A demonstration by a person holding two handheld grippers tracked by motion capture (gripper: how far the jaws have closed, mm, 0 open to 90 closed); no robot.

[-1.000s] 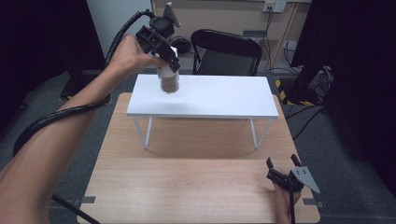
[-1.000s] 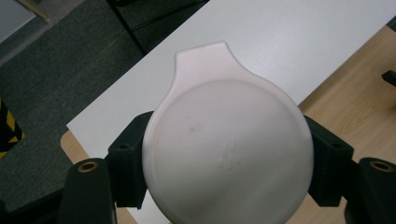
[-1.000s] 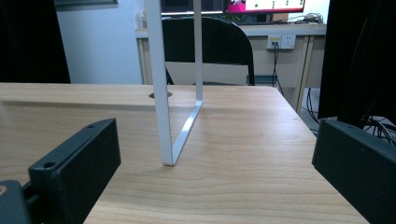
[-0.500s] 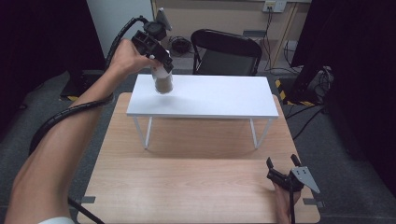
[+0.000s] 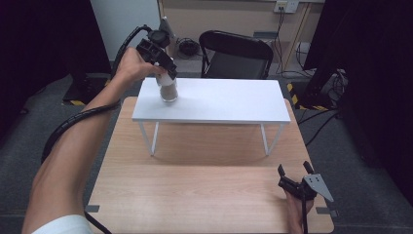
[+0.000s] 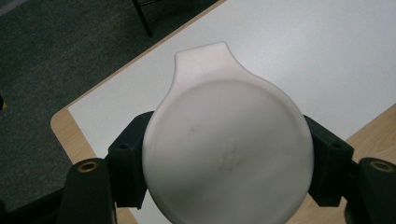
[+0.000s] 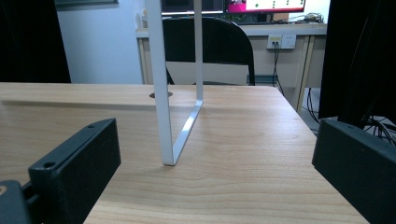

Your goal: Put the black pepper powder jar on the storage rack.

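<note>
Wooden table (image 5: 195, 195) is carrying a white shelf (image 5: 229, 100) on thin white legs, and that shelf is serving as the landmark. One jar (image 5: 169, 90), brown inside with a white tabbed lid (image 6: 227, 140), is hanging over the shelf's near-left corner, clamped by its sides in the left gripper (image 5: 165, 73). Against the earlier high views, the jar is sitting lower and slightly closer to the shelf's front edge, so the hand is lowering it; whether its base is touching the shelf top yet, I cannot tell. That is pointing to a placing step nearly finished, with the release not yet made: the jaws are pressing on the jar from both sides in the left gripper view.

Off the shelf's near-right side, at the table's front edge, the right gripper (image 5: 294, 178) is resting where it was, jaws standing wide apart with nothing between them.

Counting: one jar, one shelf, one table, two grippers, and one black chair (image 5: 236, 56) behind the shelf.
</note>
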